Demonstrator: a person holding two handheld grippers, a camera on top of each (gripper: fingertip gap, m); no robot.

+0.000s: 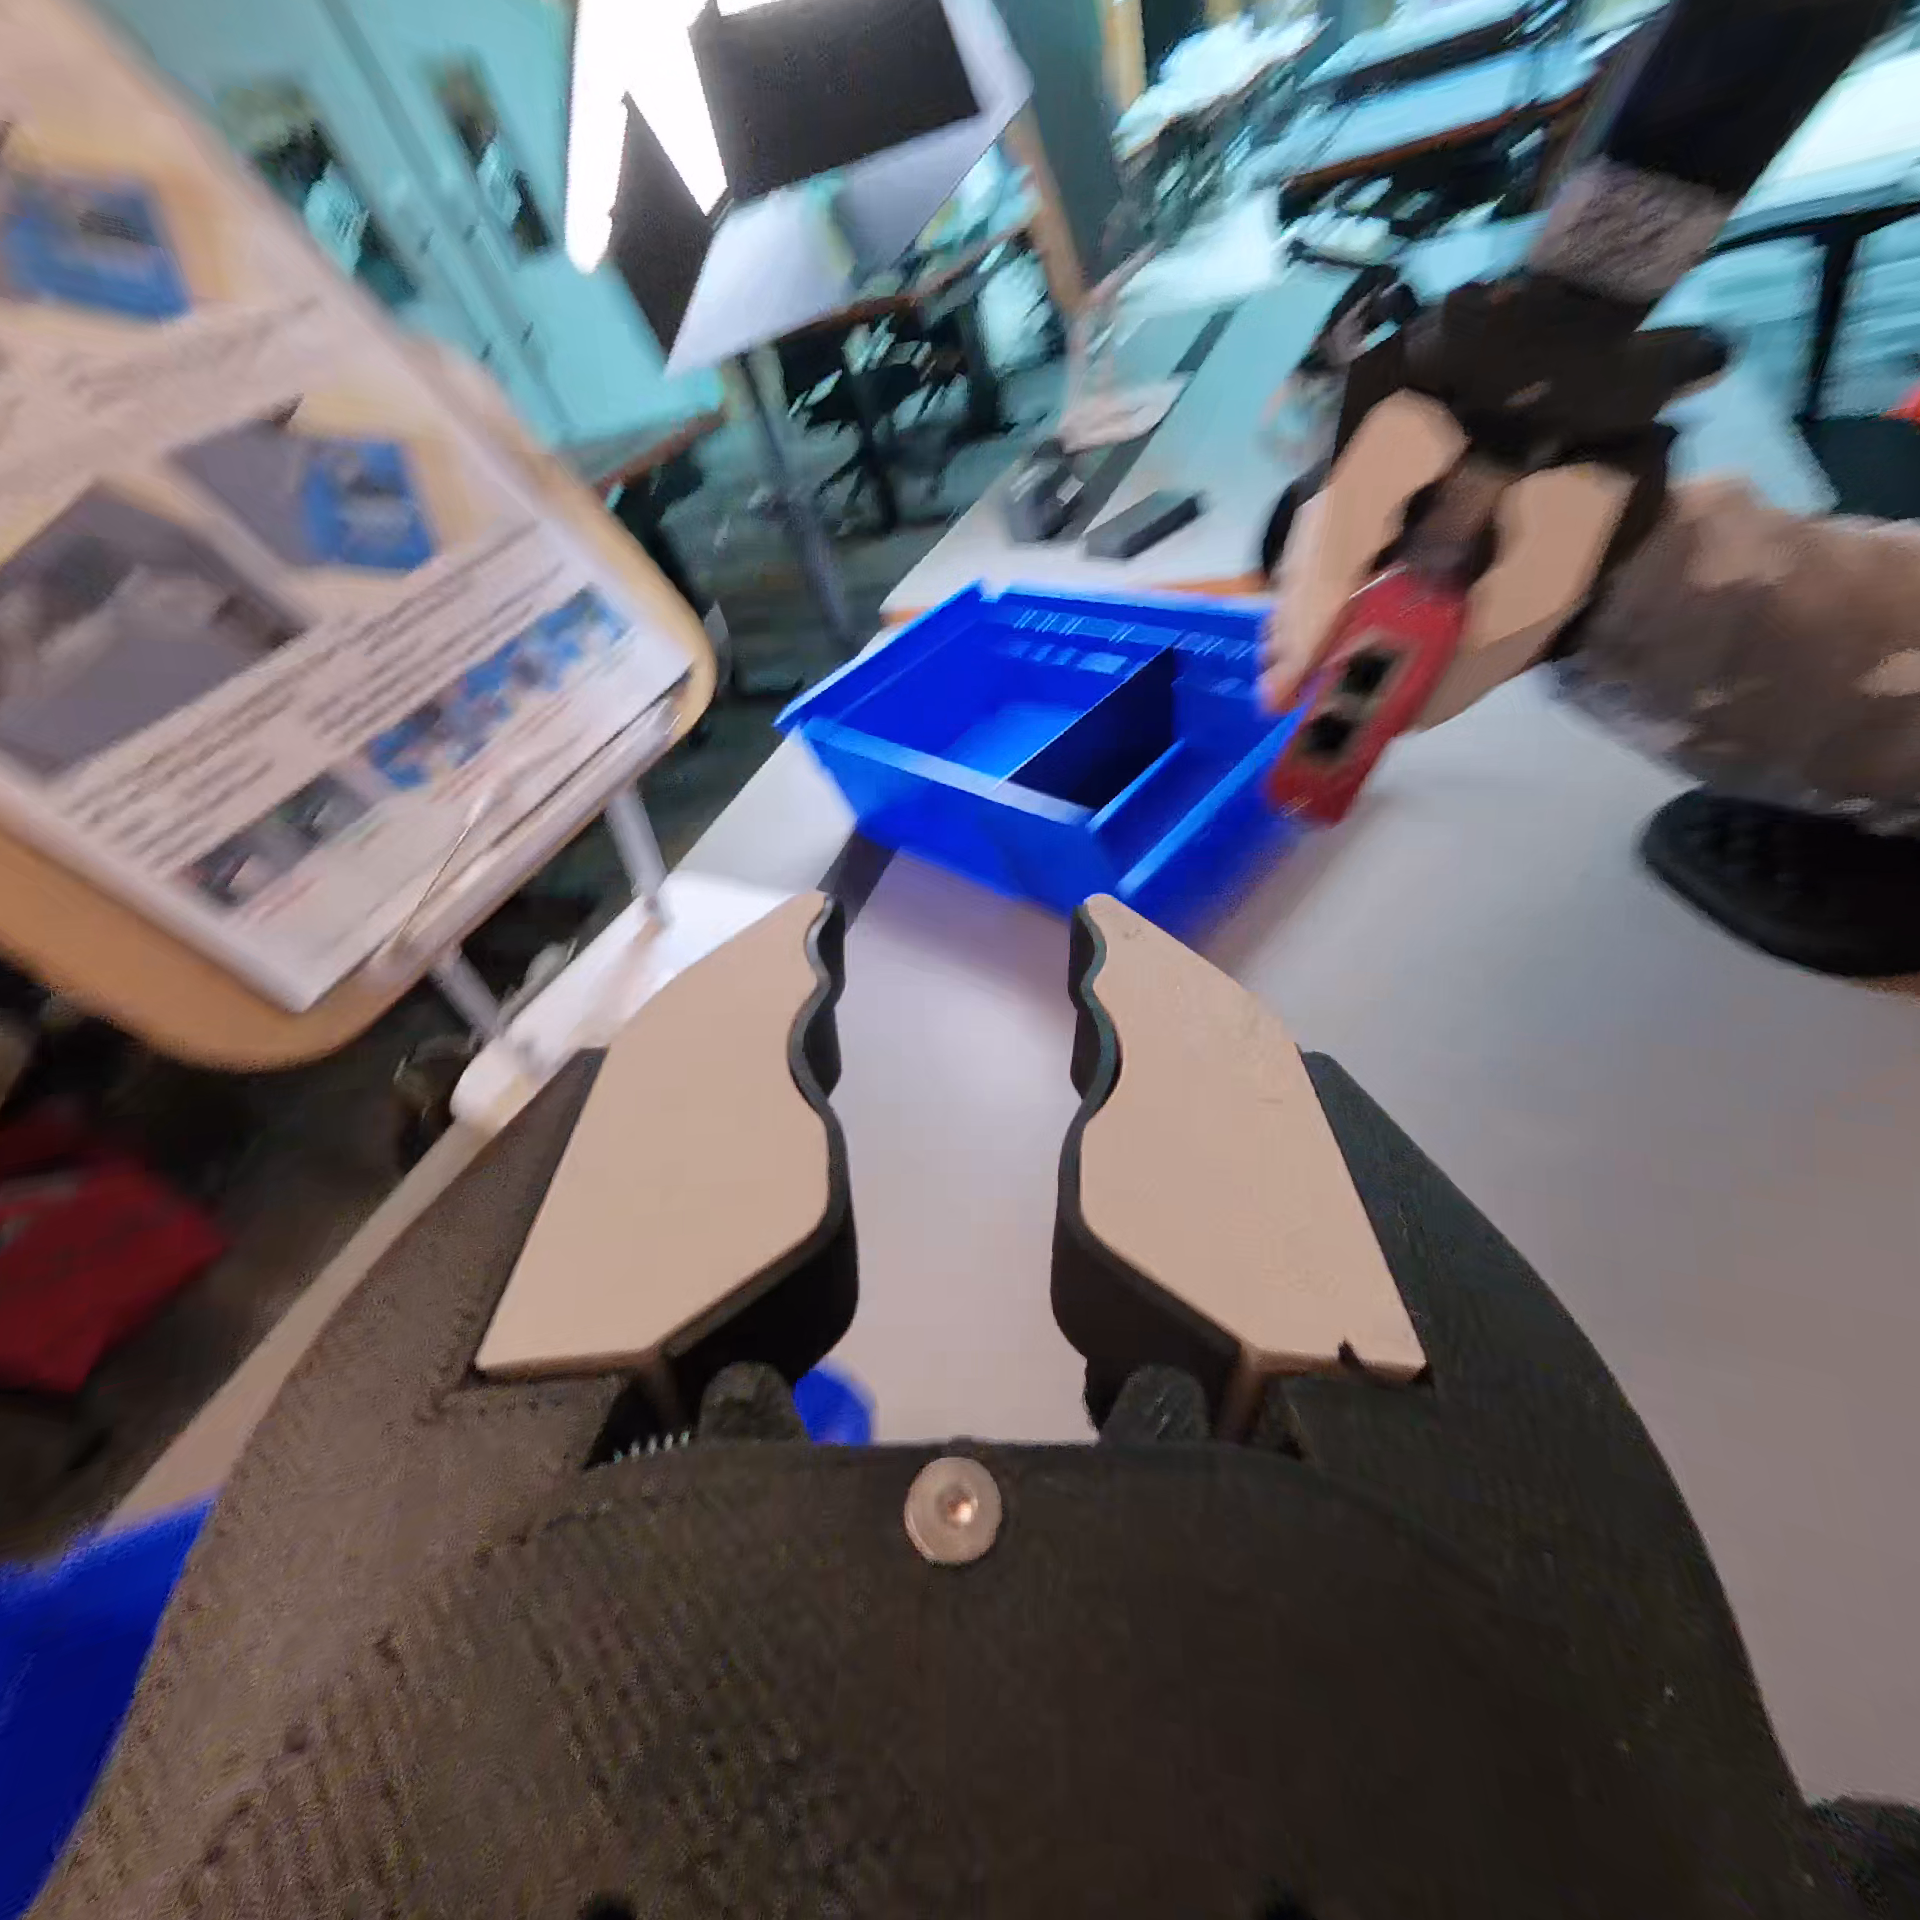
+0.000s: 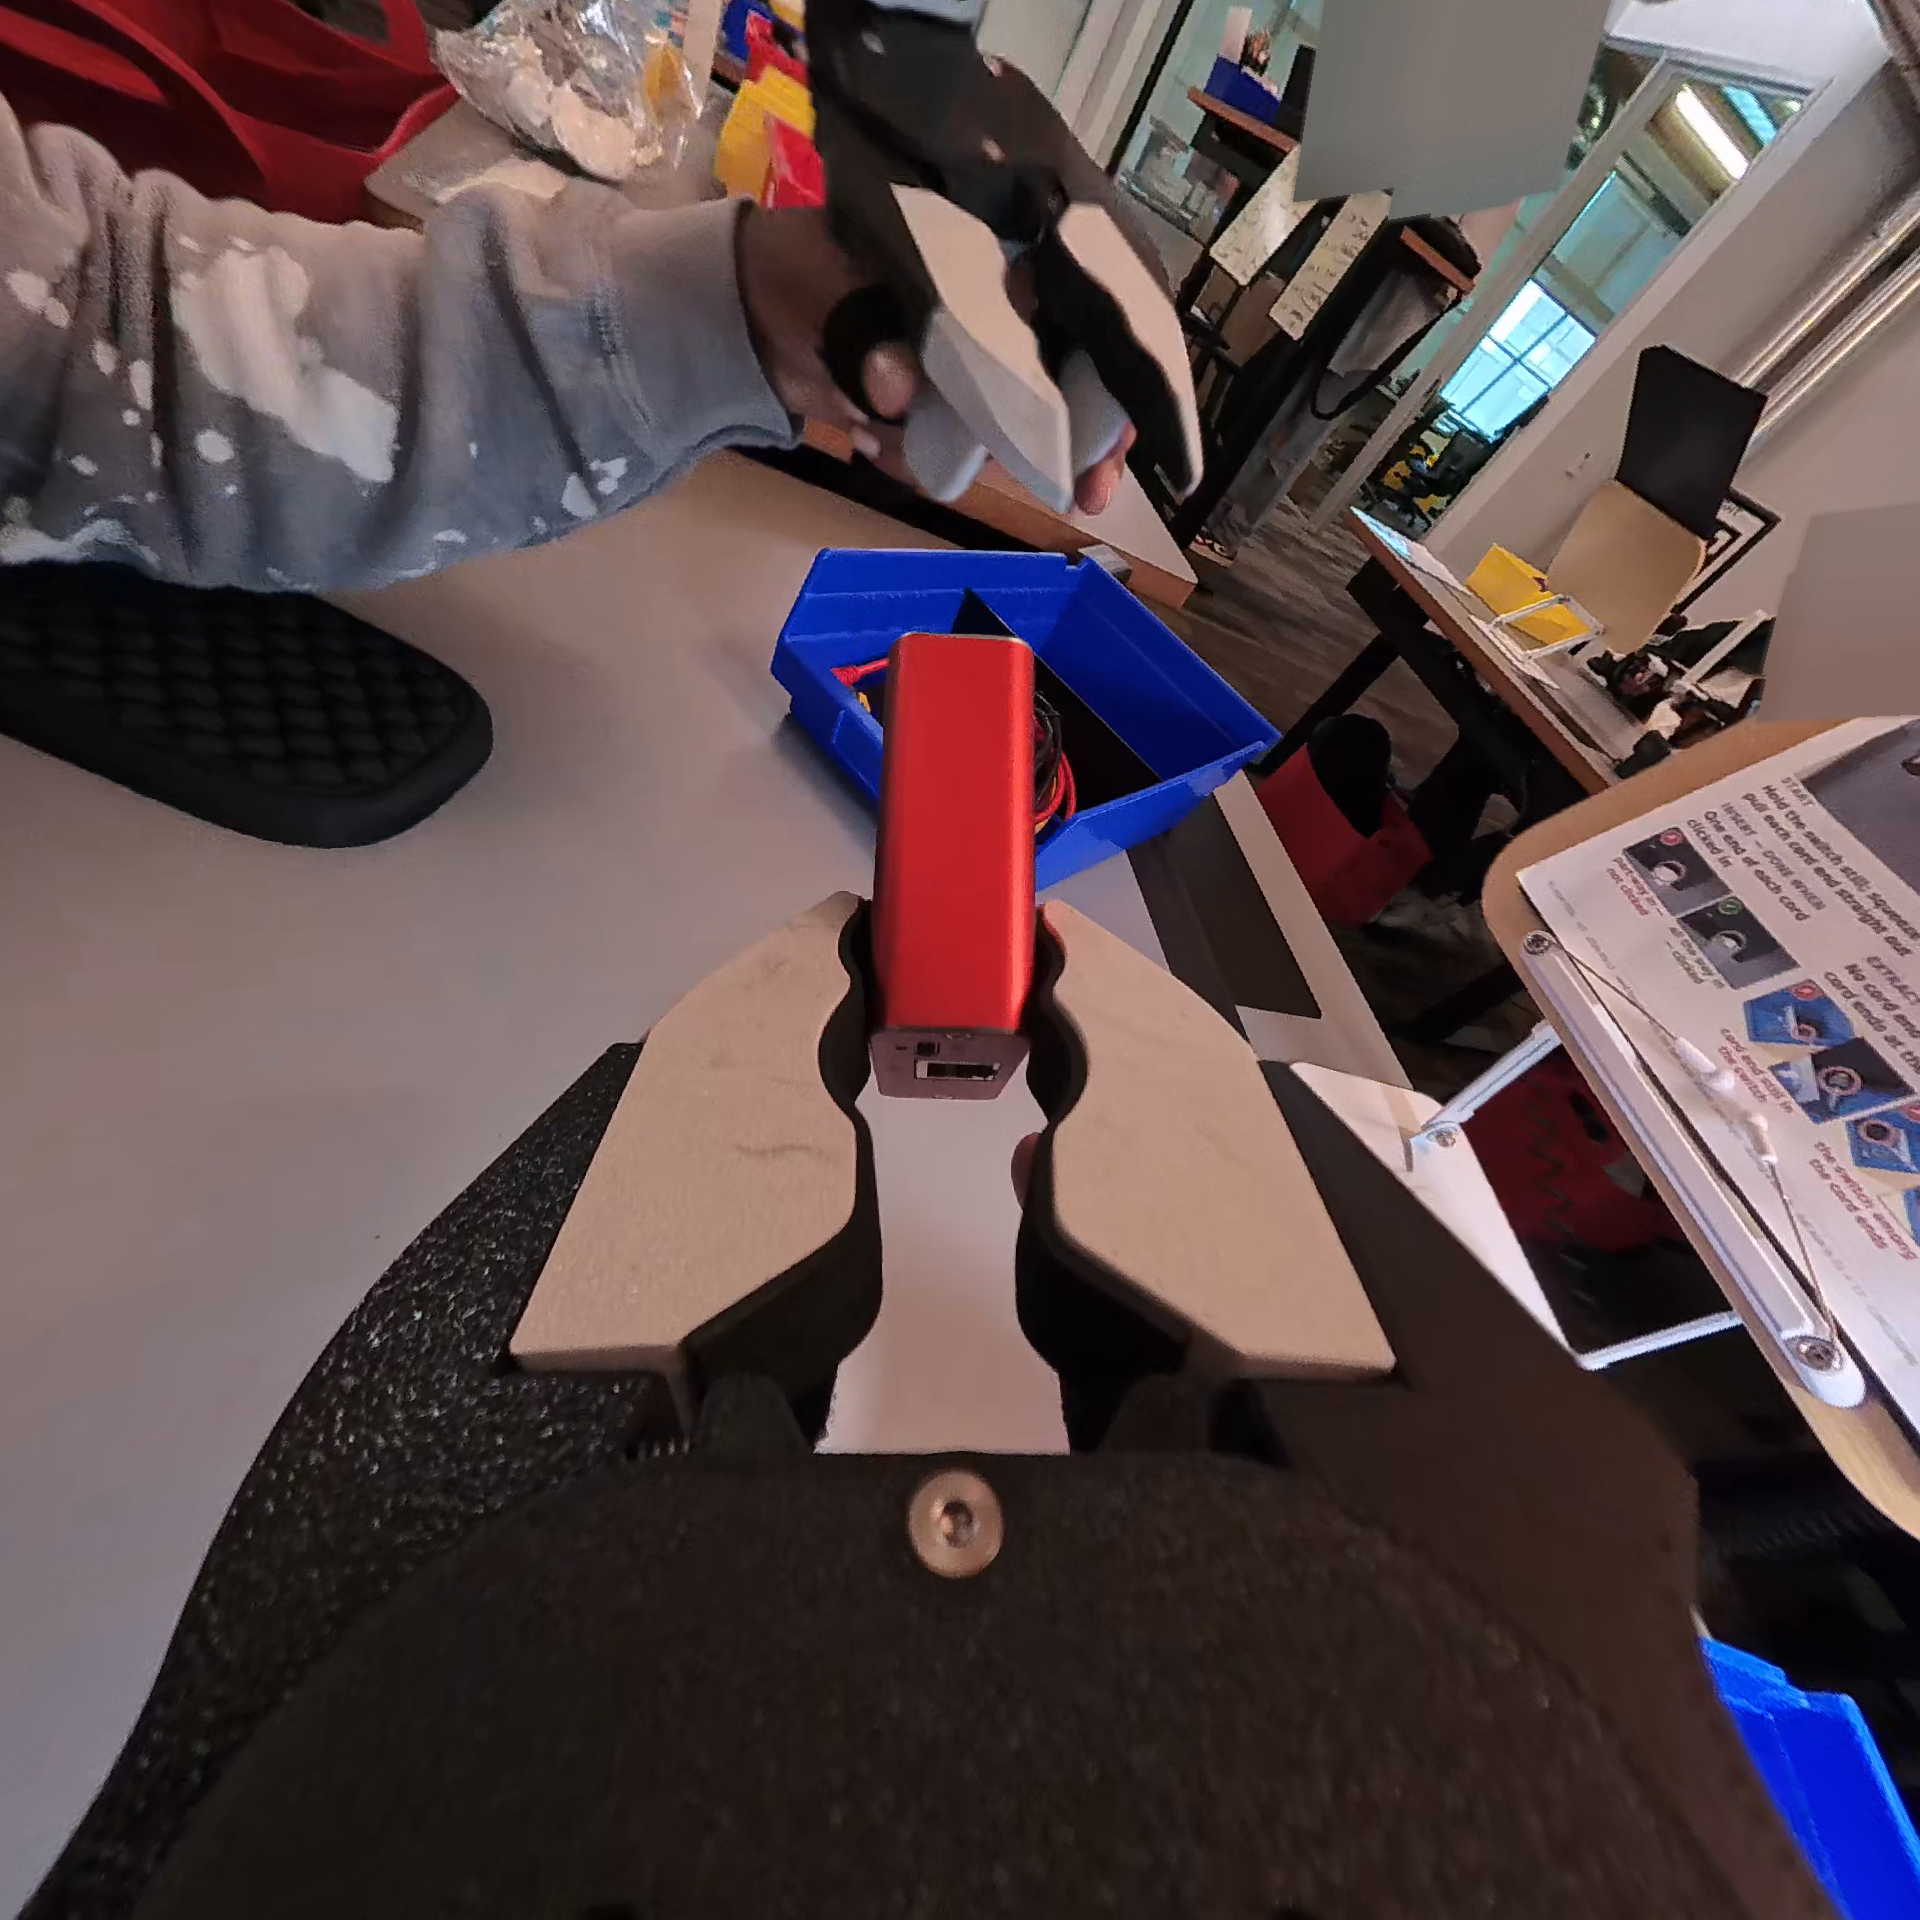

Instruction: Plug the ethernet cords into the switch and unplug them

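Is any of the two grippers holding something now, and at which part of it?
The right gripper holds the red switch by its two long sides, near the end facing the camera. The left gripper is open and holds nothing.

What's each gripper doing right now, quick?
Left gripper: open, holding nothing, above the table.
Right gripper: closed on the red switch, held above the table near the blue bin.

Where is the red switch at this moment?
In the right wrist view the red switch is clamped between the right hand-held gripper fingers, held above the table just before the blue bin.
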